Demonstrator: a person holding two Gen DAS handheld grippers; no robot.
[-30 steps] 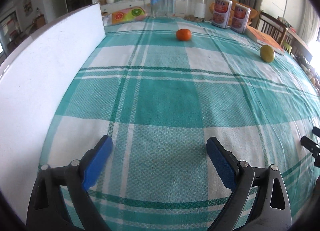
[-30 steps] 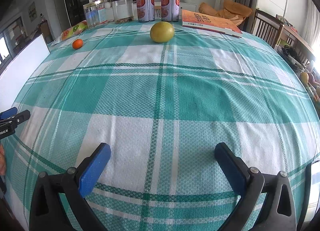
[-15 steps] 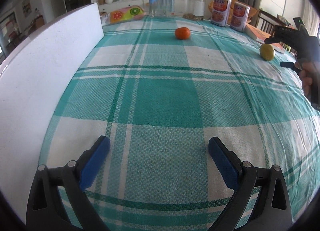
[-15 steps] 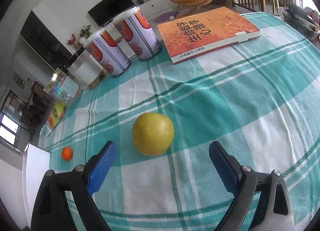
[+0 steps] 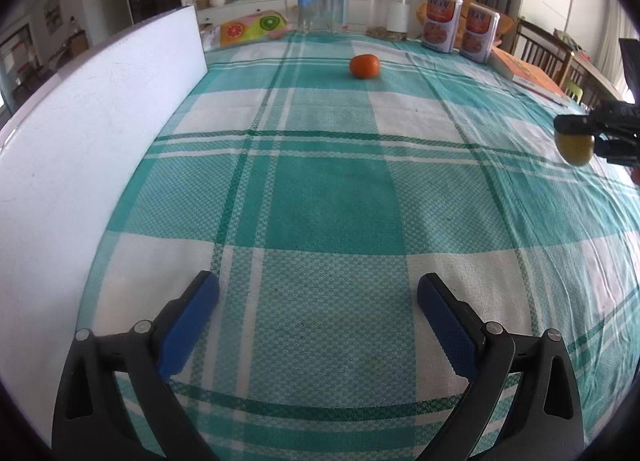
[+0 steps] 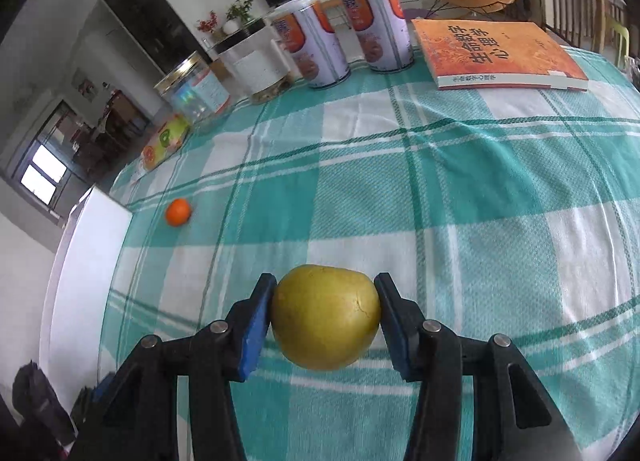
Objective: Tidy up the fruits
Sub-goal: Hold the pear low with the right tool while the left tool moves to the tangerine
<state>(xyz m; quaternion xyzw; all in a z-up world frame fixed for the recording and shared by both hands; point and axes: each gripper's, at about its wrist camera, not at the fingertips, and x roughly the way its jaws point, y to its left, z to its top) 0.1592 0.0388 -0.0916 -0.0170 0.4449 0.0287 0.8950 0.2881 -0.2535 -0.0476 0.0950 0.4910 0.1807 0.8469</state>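
A yellow-green round fruit (image 6: 326, 317) sits between the blue pads of my right gripper (image 6: 325, 282). The jaws are closing and both pads press on its sides. In the left wrist view this fruit (image 5: 576, 149) shows at the far right edge, gripped by black fingers. A small orange tangerine (image 5: 364, 66) lies alone on the teal checked tablecloth (image 5: 332, 197), far ahead of my left gripper (image 5: 318, 285), which is wide open over bare cloth. From the right wrist the tangerine (image 6: 178, 212) is well off to the left.
A tall white panel (image 5: 100, 133) runs along the table's left edge. At the far end stand a clear jar (image 5: 322, 1), a second clear container (image 5: 390, 11) and two printed cans (image 6: 344, 37). An orange book (image 6: 492, 53) lies at the far right.
My right gripper swung up to the yellow-green fruit and closed its wide-open jaws onto it. In the left wrist view the fruit has shifted nearer and to the right. The left gripper stayed put.
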